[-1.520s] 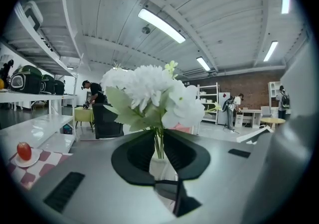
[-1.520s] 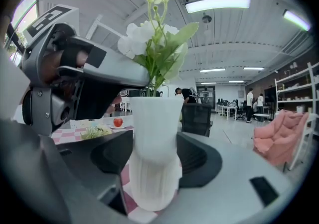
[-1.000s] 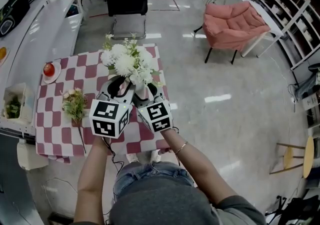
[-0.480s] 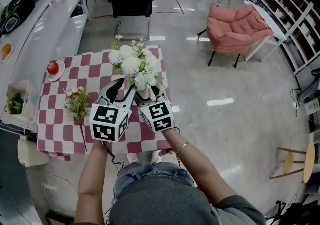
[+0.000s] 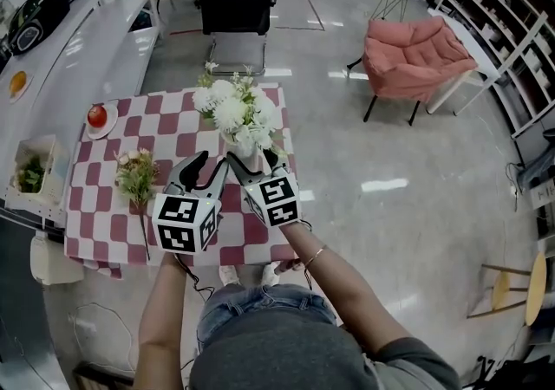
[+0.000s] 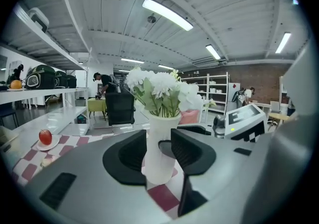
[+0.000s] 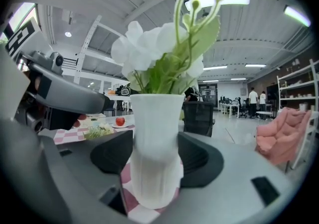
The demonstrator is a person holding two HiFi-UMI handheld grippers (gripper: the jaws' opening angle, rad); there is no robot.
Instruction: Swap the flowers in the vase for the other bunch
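Over the near half of the table point(image 5: 97, 225), the left gripper point(image 5: 208, 168) is released: its jaws have just been opening and stand apart. The vase point(image 7: 154, 138) shows in the gap between them, but the pads do not press on it. To the left of this gripper, near the table's left edge, lies the other bunch point(image 5: 136, 176), its blooms toward the far edge and its stem toward the near edge.

The right gripper point(image 5: 253, 163) is just beside the left one and is clenched on the vase's body, a pad against each side. The vase stands upright on the table toward the right edge, about midway back.

The white flowers point(image 5: 236, 111) rise straight out of the vase's mouth, above both grippers. Their stems follow the vase's upright axis, so they would likely have to come out straight up. With the right gripper steadying the vase, the free left gripper is the one to take them, though it sits at body height, below the stems.

An apple point(image 5: 97, 115) rests at the far left corner.
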